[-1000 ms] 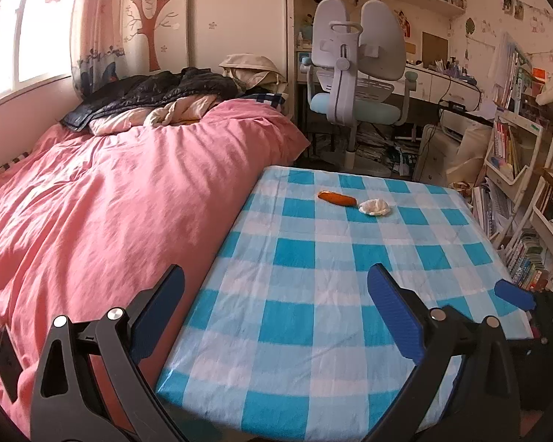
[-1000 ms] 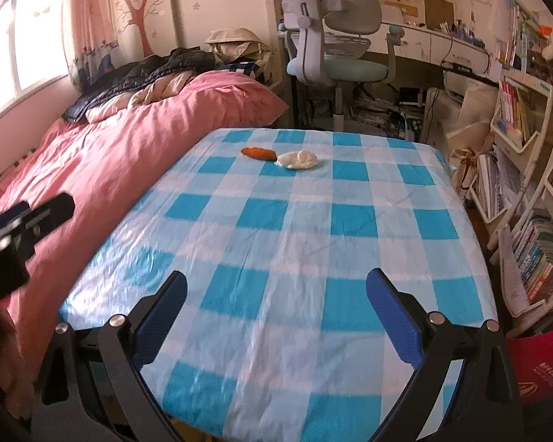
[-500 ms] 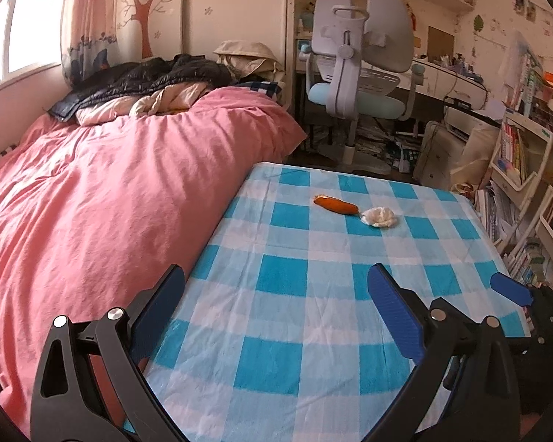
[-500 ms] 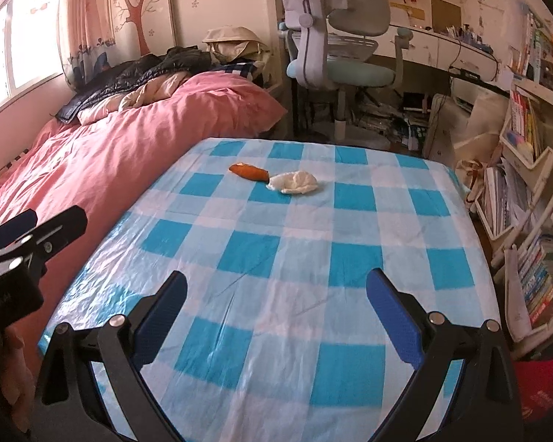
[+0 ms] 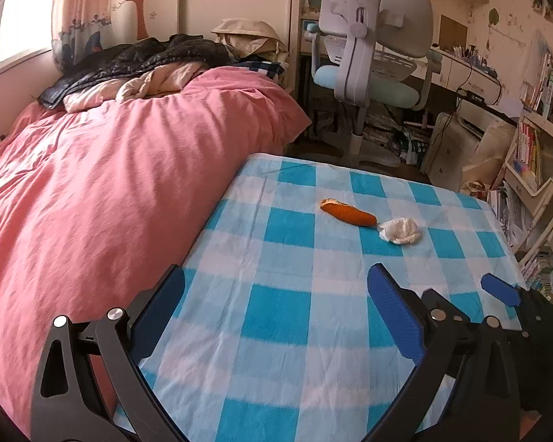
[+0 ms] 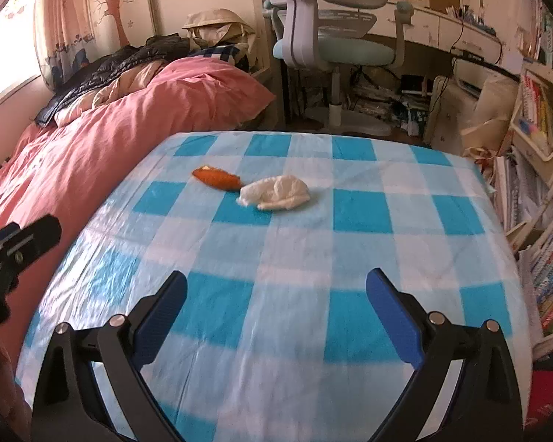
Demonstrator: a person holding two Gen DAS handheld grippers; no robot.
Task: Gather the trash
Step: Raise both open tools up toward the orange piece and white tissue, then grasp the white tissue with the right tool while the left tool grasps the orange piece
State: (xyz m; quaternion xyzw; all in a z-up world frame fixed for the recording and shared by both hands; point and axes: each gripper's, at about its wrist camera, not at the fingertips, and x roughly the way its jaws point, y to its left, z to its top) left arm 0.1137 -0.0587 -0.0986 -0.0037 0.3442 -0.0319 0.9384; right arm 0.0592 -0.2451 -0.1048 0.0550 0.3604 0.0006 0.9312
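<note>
An orange peel-like scrap [image 5: 347, 212] and a crumpled white tissue [image 5: 400, 231] lie side by side on the far part of a table with a blue-and-white checked cloth [image 5: 276, 316]. They also show in the right wrist view, the orange scrap [image 6: 217, 178] left of the tissue [image 6: 276, 193]. My left gripper [image 5: 276, 305] is open and empty over the table's near left part. My right gripper [image 6: 275, 309] is open and empty over the near middle, well short of both items. The right gripper's tip [image 5: 499, 289] shows at the left view's right edge.
A bed with a pink duvet [image 5: 103, 184] runs along the table's left side. A grey-blue desk chair [image 5: 372, 55] and a desk stand beyond the table. Bookshelves and stacked books [image 6: 534, 191] line the right side.
Both grippers have moved forward over the table toward the orange scrap and tissue, which now look larger and closer. Jaws stay open.
</note>
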